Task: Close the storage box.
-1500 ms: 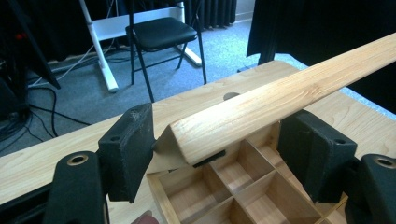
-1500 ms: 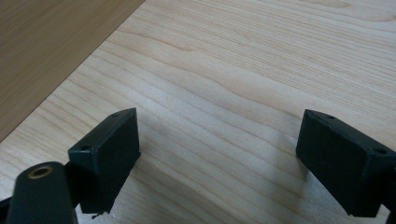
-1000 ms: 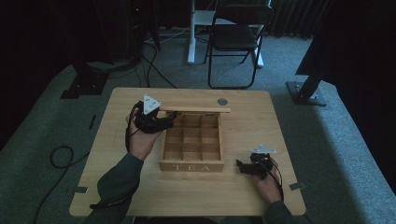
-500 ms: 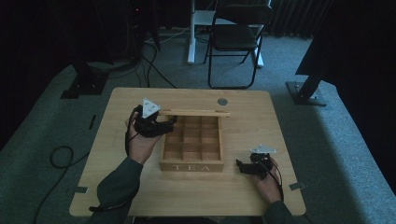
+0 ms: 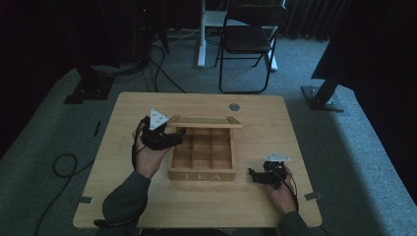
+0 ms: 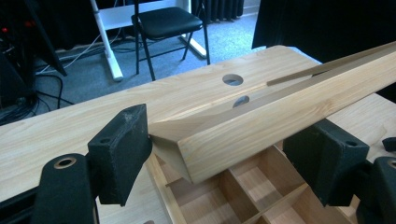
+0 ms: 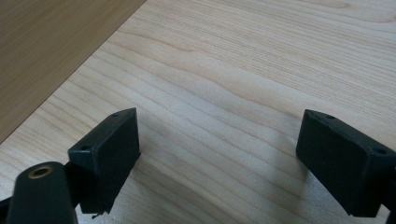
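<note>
A wooden tea box with a grid of compartments stands mid-table, its lid raised along the far side. My left gripper is at the lid's left end. In the left gripper view the lid's corner lies between the two pads of my left gripper. These jaws have just been opening and stand wide, open around the corner. The compartments below look empty. My right gripper rests right of the box's front, open over bare table.
The table has a round cable hole behind the box. A folding chair and a stand foot are on the carpet beyond. The box's side wall is left of my right gripper.
My left gripper has slipped slightly toward the person at the lid's left end. The right hand has kept still.
</note>
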